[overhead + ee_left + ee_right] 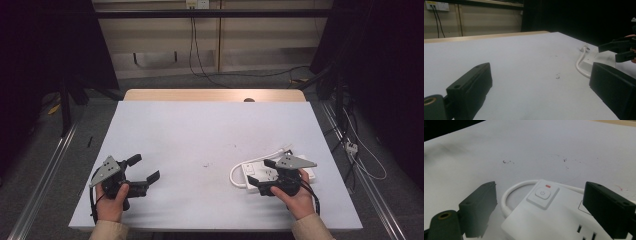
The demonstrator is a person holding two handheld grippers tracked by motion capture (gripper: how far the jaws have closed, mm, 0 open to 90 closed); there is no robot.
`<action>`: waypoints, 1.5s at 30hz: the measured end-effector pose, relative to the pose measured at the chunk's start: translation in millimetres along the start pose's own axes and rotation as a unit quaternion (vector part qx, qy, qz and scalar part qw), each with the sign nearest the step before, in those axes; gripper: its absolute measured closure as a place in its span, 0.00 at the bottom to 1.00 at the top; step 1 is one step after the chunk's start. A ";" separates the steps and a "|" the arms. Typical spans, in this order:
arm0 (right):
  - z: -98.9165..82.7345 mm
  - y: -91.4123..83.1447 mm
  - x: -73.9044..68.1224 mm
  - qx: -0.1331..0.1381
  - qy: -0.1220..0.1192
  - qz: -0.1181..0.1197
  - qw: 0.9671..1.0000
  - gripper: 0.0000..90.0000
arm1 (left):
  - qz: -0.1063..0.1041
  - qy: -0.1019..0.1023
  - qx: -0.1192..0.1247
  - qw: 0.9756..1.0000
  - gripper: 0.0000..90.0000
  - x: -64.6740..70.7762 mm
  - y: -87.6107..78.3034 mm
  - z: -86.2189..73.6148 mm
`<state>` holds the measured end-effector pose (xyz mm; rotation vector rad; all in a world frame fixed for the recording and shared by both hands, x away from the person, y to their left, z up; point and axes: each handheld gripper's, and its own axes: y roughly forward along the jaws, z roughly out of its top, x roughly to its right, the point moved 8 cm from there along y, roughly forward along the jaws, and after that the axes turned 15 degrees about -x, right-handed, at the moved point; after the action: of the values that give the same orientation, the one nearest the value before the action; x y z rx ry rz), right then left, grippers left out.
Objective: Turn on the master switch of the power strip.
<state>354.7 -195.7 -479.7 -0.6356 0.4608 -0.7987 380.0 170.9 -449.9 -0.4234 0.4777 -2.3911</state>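
High view: power strip (260,172) under right gripper (260,172); jaws apart

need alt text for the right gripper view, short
A white power strip lies on a white table just ahead of the open right tool, its two black jaws set wide either side of it. The strip's power button faces up beneath a small red mark, and its white cable loops off to the left.

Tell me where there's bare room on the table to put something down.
Free: the whole far half of the table, and the middle between the left claw and the power strip. Crowded: the near right corner, where the right claw hangs over the strip and its cord.
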 end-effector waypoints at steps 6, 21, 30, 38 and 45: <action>-2.0 -6.8 2.2 0.009 0.001 -0.004 1.000 0.13 | 0.001 -0.001 0.000 1.000 0.05 0.0 -0.2 -0.1; -7.3 -18.7 8.5 0.018 0.002 -0.015 1.000 0.13 | -0.003 -0.003 0.001 1.000 0.05 0.9 0.0 -0.3; -11.1 -23.9 11.4 0.022 0.002 -0.021 1.000 0.13 | -0.003 -0.002 -0.001 1.000 0.04 1.2 0.7 -0.3; -15.5 -28.6 15.0 0.022 0.004 -0.022 1.000 0.13 | -0.003 -0.002 -0.002 1.000 0.04 1.3 0.9 -0.5; -19.5 -31.1 16.4 0.020 0.003 -0.023 1.000 0.13 | -0.003 -0.002 -0.002 1.000 0.04 1.5 0.9 -0.6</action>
<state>337.3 -231.7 -475.1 -0.6090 0.4359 -0.8506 379.2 169.4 -450.6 -0.4328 0.4805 -2.3949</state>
